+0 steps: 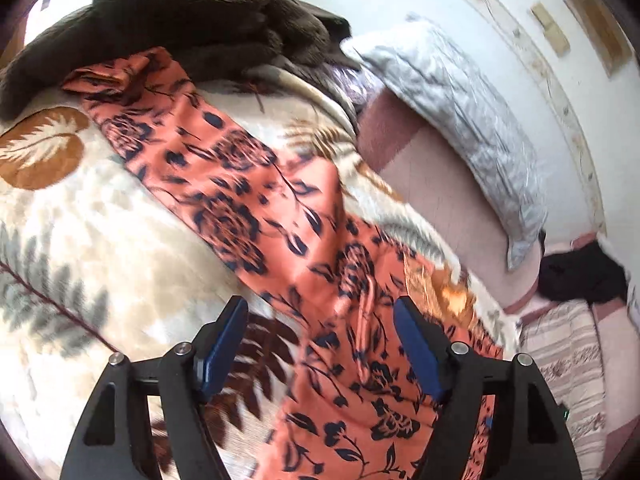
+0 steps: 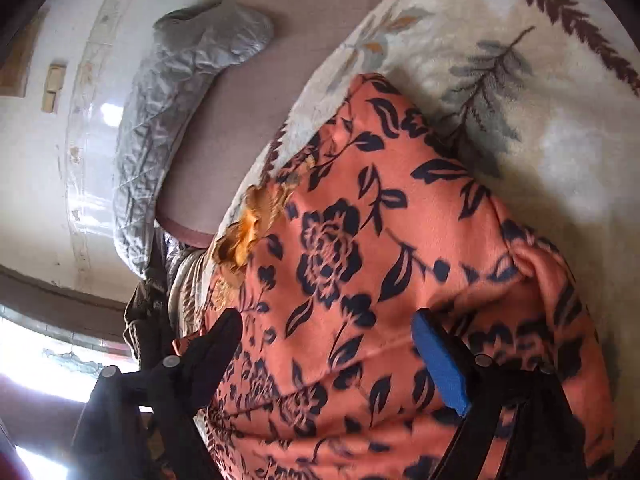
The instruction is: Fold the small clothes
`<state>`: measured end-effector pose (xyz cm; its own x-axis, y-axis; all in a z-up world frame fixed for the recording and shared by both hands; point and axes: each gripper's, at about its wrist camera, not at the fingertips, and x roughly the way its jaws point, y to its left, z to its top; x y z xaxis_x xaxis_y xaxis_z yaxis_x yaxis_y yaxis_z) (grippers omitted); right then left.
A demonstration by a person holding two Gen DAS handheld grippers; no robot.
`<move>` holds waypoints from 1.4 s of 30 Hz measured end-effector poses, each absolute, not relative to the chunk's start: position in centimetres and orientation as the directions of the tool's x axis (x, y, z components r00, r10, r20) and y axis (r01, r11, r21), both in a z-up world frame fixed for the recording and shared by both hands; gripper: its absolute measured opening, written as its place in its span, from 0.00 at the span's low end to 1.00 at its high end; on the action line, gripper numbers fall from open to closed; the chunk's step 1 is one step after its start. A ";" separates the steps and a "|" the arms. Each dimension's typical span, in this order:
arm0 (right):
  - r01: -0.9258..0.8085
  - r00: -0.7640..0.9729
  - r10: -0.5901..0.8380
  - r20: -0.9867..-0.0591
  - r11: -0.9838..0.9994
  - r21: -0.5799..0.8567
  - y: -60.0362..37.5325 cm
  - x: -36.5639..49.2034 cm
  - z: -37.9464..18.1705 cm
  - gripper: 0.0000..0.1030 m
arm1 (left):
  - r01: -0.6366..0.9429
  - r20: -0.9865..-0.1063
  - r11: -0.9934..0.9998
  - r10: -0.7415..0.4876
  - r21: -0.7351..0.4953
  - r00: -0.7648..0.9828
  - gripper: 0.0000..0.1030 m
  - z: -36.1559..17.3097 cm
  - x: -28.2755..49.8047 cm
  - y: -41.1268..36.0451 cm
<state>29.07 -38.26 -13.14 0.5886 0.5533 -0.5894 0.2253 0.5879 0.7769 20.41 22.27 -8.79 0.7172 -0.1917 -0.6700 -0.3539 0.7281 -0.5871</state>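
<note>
Orange cloth printed with dark flowers, a garment (image 1: 256, 184) of some kind, lies stretched out on the leaf-patterned blanket (image 1: 100, 216) of a bed. Seen from the left claw (image 1: 320, 344), it runs as a long band from just under and between the fingers away ahead and to the left, so its long axis lies diagonally from that claw, and its far end bunches against a dark brown knitted heap (image 1: 180, 12). The left claw stands apart with nothing clamped; the cloth passes below the gap, and I cannot tell whether a pad brushes it. The right claw (image 2: 328, 344) is also spread wide, empty, hovering close over the wider near part of the same garment (image 2: 360, 240), which fills the space ahead of it and narrows toward the blanket's edge. A grey quilted pillow (image 1: 460, 120) lies off to the left claw's right. I judge both claws sit at the near end, the far end being well away from either.
</note>
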 end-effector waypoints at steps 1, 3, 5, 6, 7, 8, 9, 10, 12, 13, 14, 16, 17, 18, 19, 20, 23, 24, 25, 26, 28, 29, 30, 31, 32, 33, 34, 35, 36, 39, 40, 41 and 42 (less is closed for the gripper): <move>0.194 0.604 0.569 -0.558 0.575 0.795 -37.7 27.4 -12.1 0.86 | -0.382 -0.657 0.692 -0.178 -0.612 0.732 0.75 -9.0 20.3 24.9; 0.111 0.622 0.598 -0.505 0.572 0.813 -36.2 23.8 -10.3 0.86 | -0.454 -0.651 0.605 -0.144 -0.654 0.746 0.75 -10.1 20.4 30.1; 0.046 0.609 0.620 -0.495 0.595 0.802 -34.0 21.1 -9.5 0.87 | -0.521 -0.660 0.504 -0.139 -0.689 0.738 0.74 -12.0 21.1 34.8; 0.018 0.597 0.630 -0.497 0.608 0.794 -32.9 20.1 -9.5 0.87 | -0.556 -0.673 0.465 -0.124 -0.689 0.730 0.74 -12.9 21.5 36.7; -0.001 0.588 0.633 -0.502 0.622 0.783 -31.9 19.5 -9.7 0.87 | -0.575 -0.683 0.452 -0.112 -0.682 0.722 0.73 -13.5 22.0 38.1; -0.018 0.580 0.631 -0.516 0.643 0.766 -31.0 19.3 -10.0 0.87 | -0.595 -0.697 0.446 -0.097 -0.668 0.710 0.73 -14.0 22.5 39.0; -0.042 0.572 0.626 -0.531 0.668 0.743 -30.1 19.4 -10.3 0.87 | -0.608 -0.704 0.432 -0.093 -0.666 0.704 0.70 -14.5 22.9 39.6; -0.064 0.564 0.619 -0.546 0.692 0.719 -29.3 19.5 -10.4 0.87 | -0.601 -0.694 0.418 -0.105 -0.681 0.713 0.69 -14.7 23.3 39.9; -0.096 0.540 0.628 -0.560 0.708 0.700 -28.3 19.8 -11.1 0.87 | -0.577 -0.672 0.420 -0.116 -0.701 0.732 0.67 -14.5 24.0 39.9; -0.112 0.529 0.641 -0.556 0.702 0.704 -27.9 19.9 -11.2 0.87 | -0.571 -0.668 0.425 -0.117 -0.702 0.735 0.66 -14.6 24.5 39.7; -0.118 0.525 0.644 -0.557 0.703 0.702 -27.8 20.0 -11.4 0.87 | -0.580 -0.679 0.429 -0.116 -0.692 0.725 0.65 -14.9 25.2 39.5; -0.125 0.523 0.643 -0.559 0.707 0.696 -27.6 20.0 -11.5 0.87 | -0.629 -0.725 0.438 -0.079 -0.642 0.684 0.40 -15.8 26.2 39.3; -0.131 0.527 0.644 -0.554 0.706 0.696 -27.6 20.0 -11.4 0.87 | -0.655 -0.749 0.450 -0.049 -0.607 0.660 0.30 -15.7 26.3 39.4; -0.134 0.535 0.642 -0.549 0.706 0.696 -27.6 20.0 -11.2 0.87 | -0.681 -0.776 0.455 -0.034 -0.573 0.630 0.09 -15.7 26.7 39.5; -0.134 0.540 0.642 -0.544 0.704 0.698 -27.8 20.0 -11.1 0.87 | -0.693 -0.790 0.461 -0.030 -0.554 0.612 0.06 -15.7 27.1 39.8; -0.130 0.543 0.641 -0.543 0.702 0.700 -27.9 20.0 -11.0 0.87 | -0.702 -0.803 0.479 -0.007 -0.526 0.596 0.05 -15.2 27.3 39.6; -0.108 0.570 0.617 -0.543 0.711 0.695 -29.0 20.0 -10.9 0.87 | -0.664 -0.786 0.641 0.150 -0.385 0.600 0.04 -10.4 28.1 35.8; -0.100 0.587 0.599 -0.545 0.721 0.686 -29.5 20.1 -10.8 0.87 | -0.624 -0.756 0.708 0.197 -0.330 0.624 0.04 -8.2 28.4 33.4; -0.090 0.603 0.581 -0.546 0.730 0.678 -30.0 20.0 -10.7 0.87 | -0.569 -0.713 0.771 0.227 -0.286 0.664 0.04 -5.8 28.4 30.5; -0.080 0.614 0.571 -0.545 0.732 0.677 -30.5 20.1 -10.6 0.87 | -0.507 -0.665 0.825 0.235 -0.250 0.709 0.04 -3.6 28.2 27.3; -0.060 0.631 0.561 -0.536 0.723 0.688 -31.7 20.0 -10.5 0.87 | -0.369 -0.569 0.909 0.203 -0.193 0.797 0.04 0.2 27.5 20.2; -0.052 0.638 0.558 -0.531 0.720 0.692 -32.2 20.0 -10.5 0.87 | -0.289 -0.531 0.944 0.165 -0.160 0.831 0.04 1.6 27.1 16.5; -0.046 0.647 0.551 -0.527 0.718 0.695 -32.8 19.9 -10.4 0.87 | -0.209 -0.504 0.970 0.120 -0.124 0.855 0.04 2.5 26.9 12.4; -0.035 0.659 0.540 -0.523 0.717 0.696 -33.4 19.8 -10.3 0.87 | -0.134 -0.488 0.986 0.068 -0.101 0.870 0.05 2.9 26.6 8.8; -0.023 0.670 0.531 -0.519 0.713 0.701 -34.1 19.7 -10.3 0.87 | -0.050 -0.480 0.996 0.008 -0.073 0.877 0.05 2.8 26.5 4.9; -0.013 0.676 0.529 -0.513 0.704 0.710 -34.7 19.6 -10.2 0.87 | 0.023 -0.483 0.999 -0.039 -0.038 0.875 0.07 2.2 26.4 1.2; -0.007 0.681 0.529 -0.506 0.696 0.718 -35.3 19.6 -10.1 0.87 | 0.087 -0.496 0.996 -0.082 -0.013 0.864 0.07 1.3 26.5 -2.1; 0.002 0.689 0.522 -0.502 0.692 0.722 -35.9 19.5 -10.0 0.87 | 0.163 -0.526 0.987 -0.138 0.001 0.839 0.10 -0.2 26.7 -5.1; 0.014 0.698 0.512 -0.500 0.688 0.725 -36.5 19.4 -10.0 0.87 | 0.229 -0.573 0.973 -0.178 0.018 0.800 0.29 -2.1 27.0 -7.6; 0.029 0.694 0.517 -0.501 0.675 0.737 -37.6 19.6 -10.1 0.87 | 0.301 -0.756 0.954 -0.185 0.016 0.627 0.61 -8.8 28.2 -11.1; 0.033 0.697 0.511 -0.503 0.677 0.735 -37.7 19.5 -10.0 0.87 | 0.294 -0.789 0.956 -0.179 0.002 0.588 0.61 -10.0 28.0 -10.9; 0.033 0.698 0.511 -0.502 0.677 0.735 -37.9 19.5 -10.0 0.87 | 0.270 -0.791 0.963 -0.172 -0.010 0.588 0.61 -10.2 26.8 -10.0; 0.030 0.700 0.511 -0.499 0.677 0.735 -38.0 19.3 -9.8 0.87 | 0.245 -0.774 0.969 -0.181 -0.034 0.607 0.61 -9.9 26.1 -8.6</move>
